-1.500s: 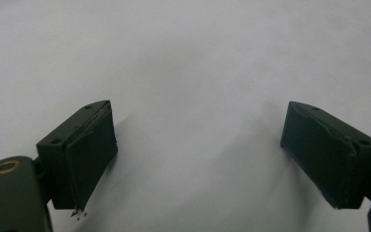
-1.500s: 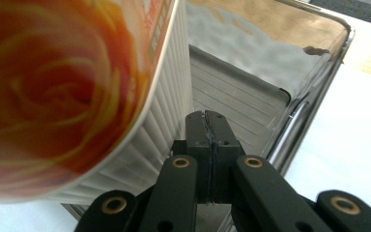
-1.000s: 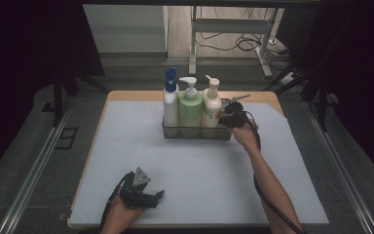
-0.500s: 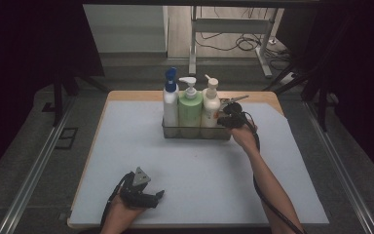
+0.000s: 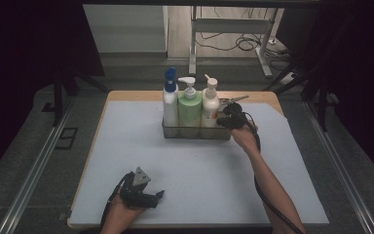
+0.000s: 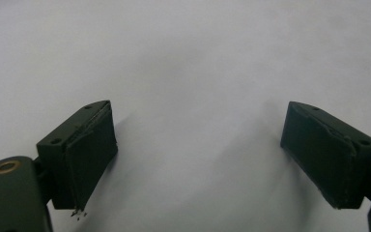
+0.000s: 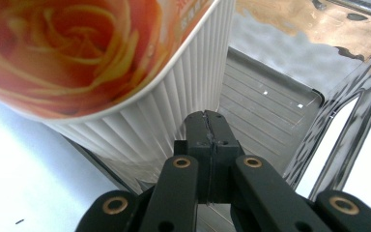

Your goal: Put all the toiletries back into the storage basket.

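Looked like early days with the bottle caddy - sat far-centre on the white mat with all three bottles standing in it: blue-capped one at the left, green pump bottle in the middle, cream pump bottle at the right. Nothing lifted out, nothing tipped.

Found the right gripper tucked against the caddy's right end, just beside the cream bottle. From the right gripper view, had its jaws pressed together, tips low down next to that bottle's ribbed side and the caddy's shiny wall. Couldn't tell whether a thin bit of wall was pinched between them or nothing at all.

Left gripper parked near-left on the mat, well apart from the caddy, jaws spread wide over bare mat - holding nothing.

So, at a guess: grip on the caddy maybe made, any lifting or moving of it not yet done.
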Available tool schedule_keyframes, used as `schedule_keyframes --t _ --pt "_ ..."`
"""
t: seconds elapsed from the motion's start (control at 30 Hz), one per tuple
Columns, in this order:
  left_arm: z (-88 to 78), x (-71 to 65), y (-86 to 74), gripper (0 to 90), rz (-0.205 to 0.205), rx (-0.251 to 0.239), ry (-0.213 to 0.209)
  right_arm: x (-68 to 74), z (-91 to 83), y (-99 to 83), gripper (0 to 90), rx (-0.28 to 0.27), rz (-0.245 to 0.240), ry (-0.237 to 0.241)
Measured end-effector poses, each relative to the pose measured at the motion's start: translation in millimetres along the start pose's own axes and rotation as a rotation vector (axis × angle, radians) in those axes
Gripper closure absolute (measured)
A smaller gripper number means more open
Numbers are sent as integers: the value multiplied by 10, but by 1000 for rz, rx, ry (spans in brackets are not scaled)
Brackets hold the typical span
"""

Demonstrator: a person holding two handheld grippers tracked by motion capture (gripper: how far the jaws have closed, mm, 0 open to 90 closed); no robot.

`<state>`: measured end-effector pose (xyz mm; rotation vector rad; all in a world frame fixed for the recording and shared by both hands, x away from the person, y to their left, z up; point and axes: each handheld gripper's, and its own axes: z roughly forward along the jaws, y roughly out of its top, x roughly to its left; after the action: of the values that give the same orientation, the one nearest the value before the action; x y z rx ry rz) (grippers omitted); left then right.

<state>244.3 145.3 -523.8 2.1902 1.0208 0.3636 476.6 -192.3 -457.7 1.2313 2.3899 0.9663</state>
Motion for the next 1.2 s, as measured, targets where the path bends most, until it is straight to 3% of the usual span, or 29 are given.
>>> schedule_keyframes --t 0.53,0.8,1.07,1.2 --pt "1 1 0 121 -1 0 -1 19 -13 -12 895 2 2 4" --pt "0 0 -1 121 0 -1 0 -30 -118 1 773 -21 6 5" --pt "0 0 -1 121 0 -1 0 -29 -217 -1 708 -33 -1 7" --pt "0 0 -1 121 0 -1 0 -34 -258 -22 596 -35 1 -3"
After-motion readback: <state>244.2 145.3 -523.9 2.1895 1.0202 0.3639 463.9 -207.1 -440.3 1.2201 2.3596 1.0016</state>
